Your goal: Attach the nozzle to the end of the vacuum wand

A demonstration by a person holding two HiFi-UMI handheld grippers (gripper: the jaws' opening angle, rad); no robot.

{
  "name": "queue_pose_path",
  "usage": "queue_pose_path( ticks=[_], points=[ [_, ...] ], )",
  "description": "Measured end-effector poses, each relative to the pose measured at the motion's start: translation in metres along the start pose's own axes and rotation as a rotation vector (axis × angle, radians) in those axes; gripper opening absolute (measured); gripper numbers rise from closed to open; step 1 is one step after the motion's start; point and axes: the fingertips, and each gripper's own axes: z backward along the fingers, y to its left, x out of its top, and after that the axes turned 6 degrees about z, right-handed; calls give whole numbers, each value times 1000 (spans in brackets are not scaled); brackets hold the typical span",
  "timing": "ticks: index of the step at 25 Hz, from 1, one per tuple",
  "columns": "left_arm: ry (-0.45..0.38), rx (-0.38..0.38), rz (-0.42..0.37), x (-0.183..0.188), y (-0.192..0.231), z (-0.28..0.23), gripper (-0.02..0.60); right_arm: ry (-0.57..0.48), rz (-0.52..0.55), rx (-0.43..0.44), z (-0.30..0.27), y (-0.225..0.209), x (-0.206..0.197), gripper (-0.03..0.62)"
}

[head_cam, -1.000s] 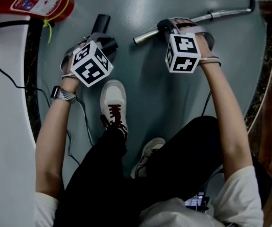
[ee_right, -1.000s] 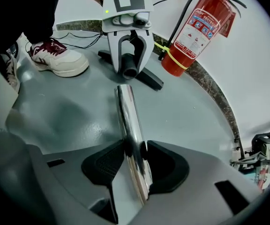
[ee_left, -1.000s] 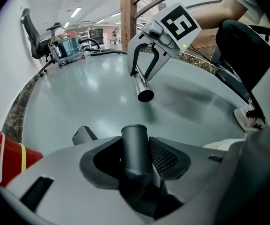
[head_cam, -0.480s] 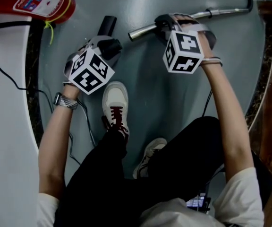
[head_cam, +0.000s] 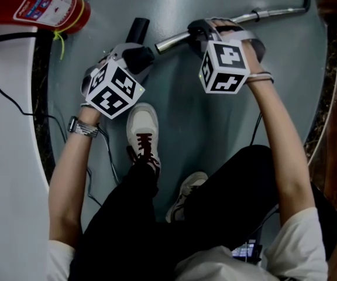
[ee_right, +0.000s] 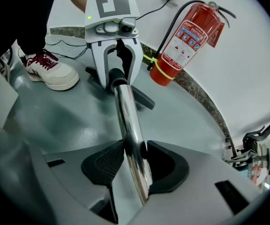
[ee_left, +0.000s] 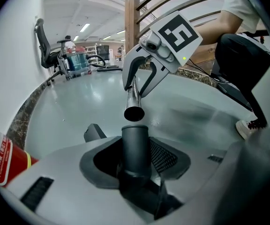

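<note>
step: aligning, not yet joined.
left claw (ee_left: 135,162): you grip the dark grey plastic nozzle (ee_left: 136,138), which points ahead.
right claw (ee_right: 136,167): clamped on the shiny chrome wand tube (ee_right: 125,107).
next: likely centre the nozzle on the tube mouth (ee_left: 134,113) just ahead, then push.

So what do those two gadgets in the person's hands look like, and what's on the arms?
The left claw and right claw match: pale grey plastic, fork-shaped, with dark meshed pads and a white cube printed with black squares, a small green light beside it. Arms are bare below short white sleeves; a metal watch sits on the left wrist.
</note>
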Motion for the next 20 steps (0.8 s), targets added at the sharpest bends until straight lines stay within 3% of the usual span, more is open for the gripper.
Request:
queue_pose_path(
  ticks=[20],
  points=[
    [15,-12,-28,7,-9,-9,183,-4,42,31,-7,14,4,164]
  ],
)
